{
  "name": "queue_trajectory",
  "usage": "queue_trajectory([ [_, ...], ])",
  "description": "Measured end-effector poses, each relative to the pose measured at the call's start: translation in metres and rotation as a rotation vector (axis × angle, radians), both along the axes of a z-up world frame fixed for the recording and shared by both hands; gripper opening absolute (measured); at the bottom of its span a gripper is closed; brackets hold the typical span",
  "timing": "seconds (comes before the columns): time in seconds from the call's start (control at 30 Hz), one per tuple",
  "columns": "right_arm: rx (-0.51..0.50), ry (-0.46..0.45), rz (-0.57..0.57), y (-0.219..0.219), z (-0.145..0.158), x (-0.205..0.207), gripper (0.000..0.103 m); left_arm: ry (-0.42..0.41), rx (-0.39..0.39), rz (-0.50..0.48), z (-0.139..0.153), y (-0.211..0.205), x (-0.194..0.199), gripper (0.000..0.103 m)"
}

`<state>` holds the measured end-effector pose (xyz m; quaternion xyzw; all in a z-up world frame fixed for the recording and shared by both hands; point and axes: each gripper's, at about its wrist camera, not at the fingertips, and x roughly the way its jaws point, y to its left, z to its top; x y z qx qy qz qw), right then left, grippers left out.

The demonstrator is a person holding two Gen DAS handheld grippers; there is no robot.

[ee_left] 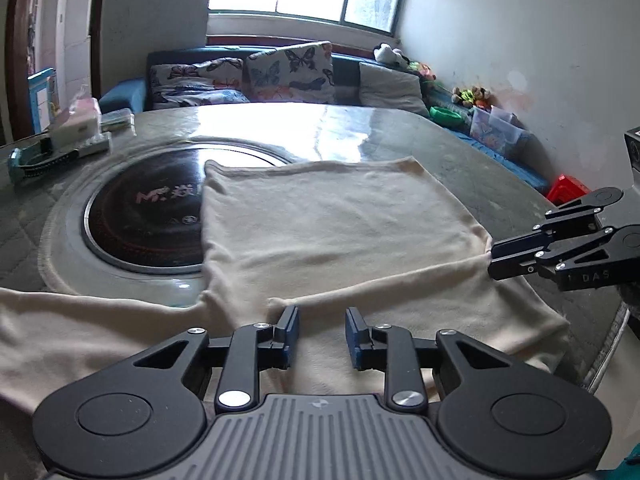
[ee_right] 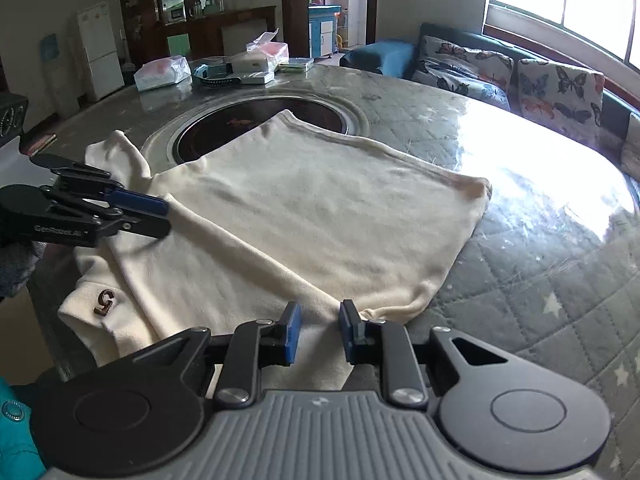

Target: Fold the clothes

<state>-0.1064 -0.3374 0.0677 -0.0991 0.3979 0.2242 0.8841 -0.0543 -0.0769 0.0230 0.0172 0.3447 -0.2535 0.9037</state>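
A cream garment (ee_left: 332,224) lies spread on the round table (ee_left: 400,132), folded over itself so that an upper layer forms a roughly square panel ahead of both tongs. Part of that panel covers the near side of the dark round cooktop (ee_left: 148,216) set into the table's middle.

The left tongs (ee_left: 322,334) hover just over the near edge of the garment, jaws apart at a moderate width with only cloth showing beneath the gap; nothing is gripped between them. From the right wrist view the left tongs (ee_right: 166,216) come in from the left side, their blue-padded tips just above a diagonal fold line in the fabric.

The right tongs (ee_right: 319,330) sit at the garment's corner, jaws also apart, and a ridge of cloth runs up into the gap between them (whether the pads actually touch it I cannot tell). In the left wrist view the right tongs (ee_left: 494,258) look much narrower, with their tips right at the fabric edge where a fold crease ends.

A small brown letter patch (ee_right: 105,302) shows on the lower layer, left of the right tongs. Beyond the cooktop, far from both tongs, boxes and packets (ee_right: 260,58) are clustered on the table, and butterfly-print cushions (ee_left: 290,70) line a sofa under the window.
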Motion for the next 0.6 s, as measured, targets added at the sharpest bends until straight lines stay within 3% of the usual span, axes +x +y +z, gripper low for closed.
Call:
queue_trajectory([
  [0.3, -0.015, -0.008, 0.177, 0.049, 0.001, -0.012, 0.021, -0.018, -0.005, 0.099, 0.005, 0.039, -0.009, 0.028],
  [0.6, -0.042, -0.022, 0.361, 0.116, -0.006, -0.014, 0.021, -0.013, -0.016, 0.363, 0.010, 0.106, -0.006, 0.034],
])
